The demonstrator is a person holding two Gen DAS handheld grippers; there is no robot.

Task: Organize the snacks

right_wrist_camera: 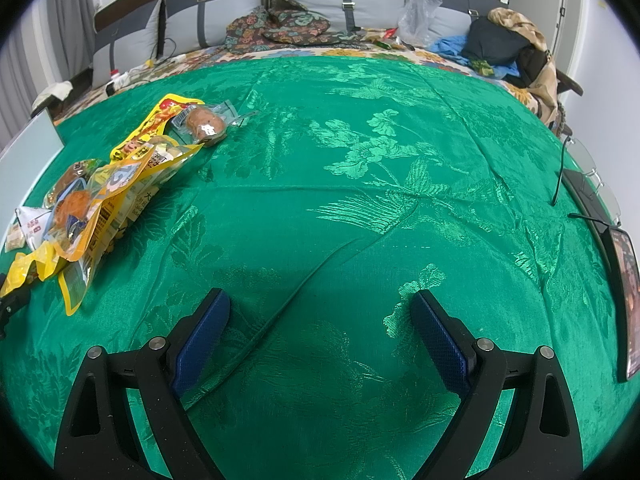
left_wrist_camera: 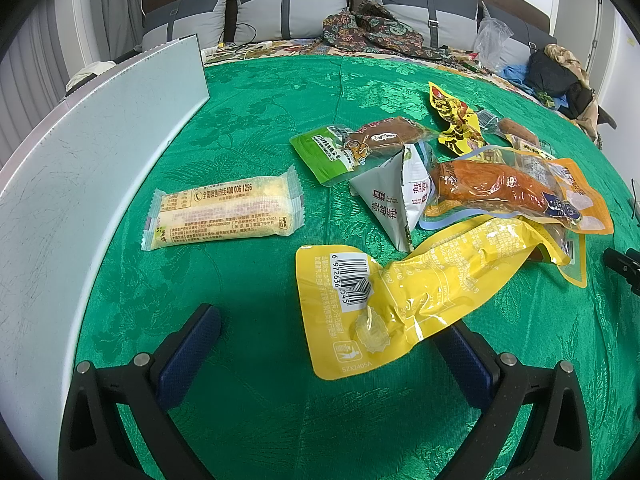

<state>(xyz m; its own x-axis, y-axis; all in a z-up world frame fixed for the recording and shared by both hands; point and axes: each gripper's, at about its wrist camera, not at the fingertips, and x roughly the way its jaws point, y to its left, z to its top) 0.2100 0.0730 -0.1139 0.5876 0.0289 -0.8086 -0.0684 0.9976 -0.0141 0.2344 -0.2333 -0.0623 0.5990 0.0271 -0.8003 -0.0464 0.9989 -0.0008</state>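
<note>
Several snack packets lie on a green cloth (left_wrist_camera: pixel 260 92). In the left wrist view, a pale yellow cake bar (left_wrist_camera: pixel 224 210) lies apart at the left. A yellow pouch (left_wrist_camera: pixel 400 300) lies nearest, its corner over my right finger. Behind it are a white triangular packet (left_wrist_camera: pixel 390 196), a green packet (left_wrist_camera: pixel 356 146), an orange sausage pouch (left_wrist_camera: pixel 508 192) and a yellow-red packet (left_wrist_camera: pixel 456 120). My left gripper (left_wrist_camera: pixel 332 340) is open just above the cloth beside the yellow pouch. My right gripper (right_wrist_camera: pixel 320 316) is open and empty over bare cloth, the snack pile (right_wrist_camera: pixel 100 200) to its left.
A white box wall (left_wrist_camera: pixel 88 168) stands along the left side. A phone (right_wrist_camera: pixel 626 304) and glasses (right_wrist_camera: pixel 588 176) lie at the right edge. Pillows and clothes (left_wrist_camera: pixel 372 28) lie behind the cloth.
</note>
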